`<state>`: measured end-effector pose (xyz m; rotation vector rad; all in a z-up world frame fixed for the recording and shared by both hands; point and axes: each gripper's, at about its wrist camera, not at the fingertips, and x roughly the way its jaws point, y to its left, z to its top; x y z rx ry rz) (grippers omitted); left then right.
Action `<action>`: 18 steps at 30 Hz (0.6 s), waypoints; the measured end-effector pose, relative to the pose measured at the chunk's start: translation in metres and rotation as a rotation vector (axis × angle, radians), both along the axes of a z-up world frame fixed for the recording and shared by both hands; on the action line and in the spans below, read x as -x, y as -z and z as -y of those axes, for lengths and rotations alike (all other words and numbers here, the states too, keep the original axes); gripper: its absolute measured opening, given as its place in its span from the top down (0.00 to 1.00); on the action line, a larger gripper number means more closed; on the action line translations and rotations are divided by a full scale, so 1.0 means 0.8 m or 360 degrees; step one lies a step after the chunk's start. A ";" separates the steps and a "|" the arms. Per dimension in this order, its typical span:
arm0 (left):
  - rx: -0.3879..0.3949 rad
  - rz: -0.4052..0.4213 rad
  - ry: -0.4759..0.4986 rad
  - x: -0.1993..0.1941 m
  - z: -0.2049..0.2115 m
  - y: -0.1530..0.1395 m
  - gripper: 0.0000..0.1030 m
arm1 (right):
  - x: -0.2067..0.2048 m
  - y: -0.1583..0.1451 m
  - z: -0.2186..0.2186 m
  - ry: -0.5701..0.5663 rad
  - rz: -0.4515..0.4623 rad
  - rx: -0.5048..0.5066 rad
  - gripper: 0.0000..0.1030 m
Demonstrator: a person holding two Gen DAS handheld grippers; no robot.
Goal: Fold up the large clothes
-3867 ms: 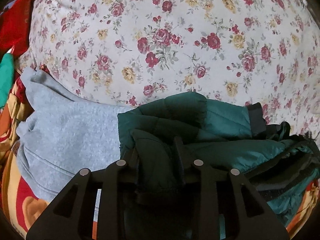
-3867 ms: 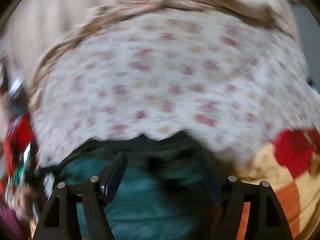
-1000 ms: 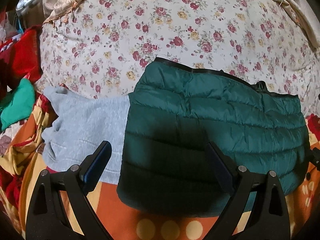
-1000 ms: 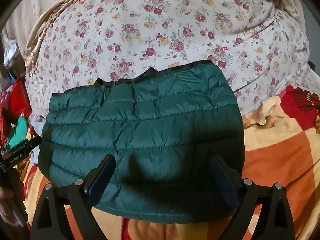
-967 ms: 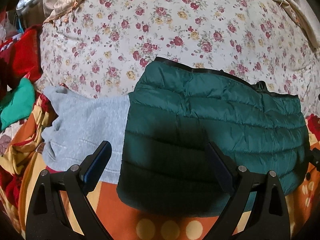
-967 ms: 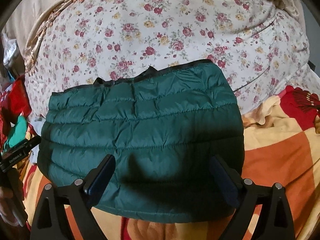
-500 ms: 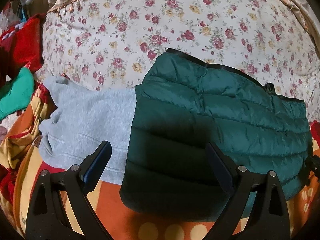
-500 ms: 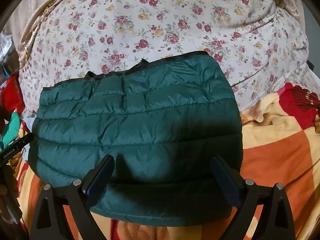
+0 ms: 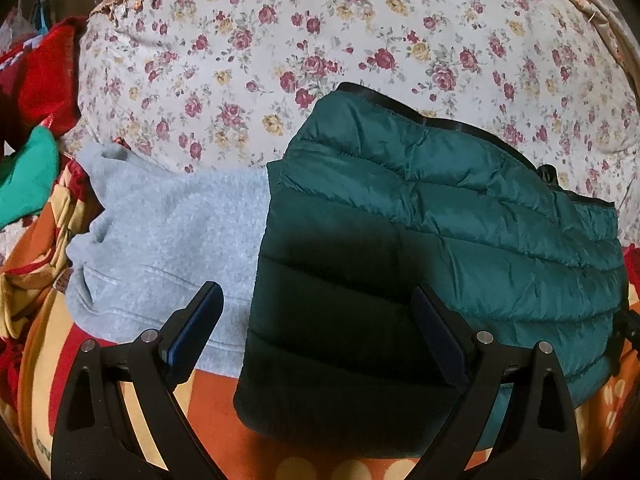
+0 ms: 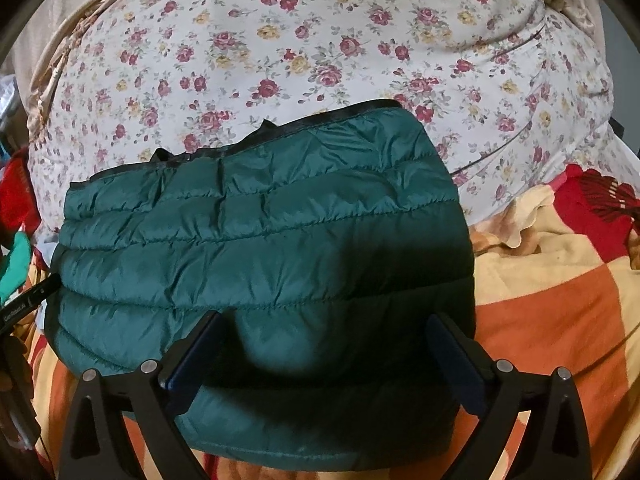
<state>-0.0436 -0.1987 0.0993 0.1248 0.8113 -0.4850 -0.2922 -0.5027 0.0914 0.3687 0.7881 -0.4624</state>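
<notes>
A dark green quilted puffer jacket (image 9: 440, 240) lies folded into a flat rectangle on the bed, its black-trimmed edge at the far side; it also shows in the right wrist view (image 10: 260, 248). My left gripper (image 9: 318, 300) is open and empty, above the jacket's left near corner. My right gripper (image 10: 324, 328) is open and empty, above the jacket's near edge. A folded grey sweatshirt (image 9: 168, 244) lies to the left of the jacket, partly under its edge.
A floral quilt (image 9: 320, 32) rises behind the clothes. An orange, yellow and red blanket (image 10: 560, 280) covers the bed. Red (image 9: 40, 76) and bright green (image 9: 28, 176) garments lie at the far left.
Both grippers let go of the jacket and opened. In the last second both moved a little closer to the jacket, the left one shifting leftward.
</notes>
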 end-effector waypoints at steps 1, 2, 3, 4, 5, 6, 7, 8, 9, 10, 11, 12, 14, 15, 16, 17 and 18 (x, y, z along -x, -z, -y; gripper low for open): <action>0.0003 -0.0009 0.0001 -0.002 0.000 0.001 0.08 | 0.001 0.000 0.002 0.0011 0.0002 0.0011 0.03; 0.0007 -0.0020 0.0002 -0.004 0.000 0.002 0.08 | 0.001 0.000 0.004 0.0021 0.0000 0.0020 0.03; 0.0012 -0.0028 0.0002 -0.006 0.000 0.003 0.08 | 0.001 0.000 0.006 0.0029 -0.0003 0.0025 0.02; 0.0017 -0.0035 0.0002 -0.008 0.000 0.004 0.08 | 0.001 0.001 0.008 0.0032 -0.0005 0.0025 0.02; 0.0019 -0.0040 0.0003 -0.009 0.001 0.005 0.08 | 0.001 0.002 0.010 0.0038 -0.0011 0.0022 0.02; 0.0022 -0.0044 0.0004 -0.010 0.001 0.005 0.08 | 0.001 0.004 0.013 0.0043 -0.0017 0.0021 0.02; 0.0025 -0.0050 0.0007 -0.012 0.001 0.007 0.08 | 0.001 0.006 0.016 0.0047 -0.0020 0.0023 0.01; 0.0026 -0.0056 0.0010 -0.013 0.002 0.007 0.08 | 0.001 0.007 0.018 0.0052 -0.0022 0.0025 0.01; 0.0031 -0.0068 0.0017 -0.016 0.003 0.009 0.08 | 0.002 0.008 0.021 0.0059 -0.0023 0.0024 0.01; 0.0036 -0.0079 0.0023 -0.018 0.003 0.011 0.08 | 0.002 0.010 0.027 0.0072 -0.0024 0.0013 0.01; 0.0051 -0.0104 0.0036 -0.021 0.003 0.013 0.08 | 0.002 0.012 0.031 0.0079 -0.0025 0.0004 0.00; 0.0075 -0.0132 0.0052 -0.026 0.002 0.015 0.08 | 0.002 0.014 0.037 0.0087 -0.0029 -0.0007 0.00; 0.0122 -0.0177 0.0077 -0.033 -0.001 0.018 0.06 | 0.000 0.019 0.047 0.0078 -0.0031 -0.0027 0.00; 0.0161 -0.0209 0.0094 -0.039 -0.004 0.021 0.04 | -0.001 0.020 0.051 0.0067 -0.0029 -0.0039 0.00; 0.0185 -0.0228 0.0105 -0.042 -0.005 0.023 0.03 | -0.002 0.023 0.057 0.0048 -0.0024 -0.0063 0.00; 0.0218 -0.0261 0.0121 -0.047 -0.007 0.027 0.01 | -0.005 0.029 0.065 0.0022 -0.0017 -0.0120 0.00; 0.0254 -0.0300 0.0143 -0.054 -0.010 0.032 0.01 | -0.006 0.032 0.070 0.0007 -0.0009 -0.0162 0.00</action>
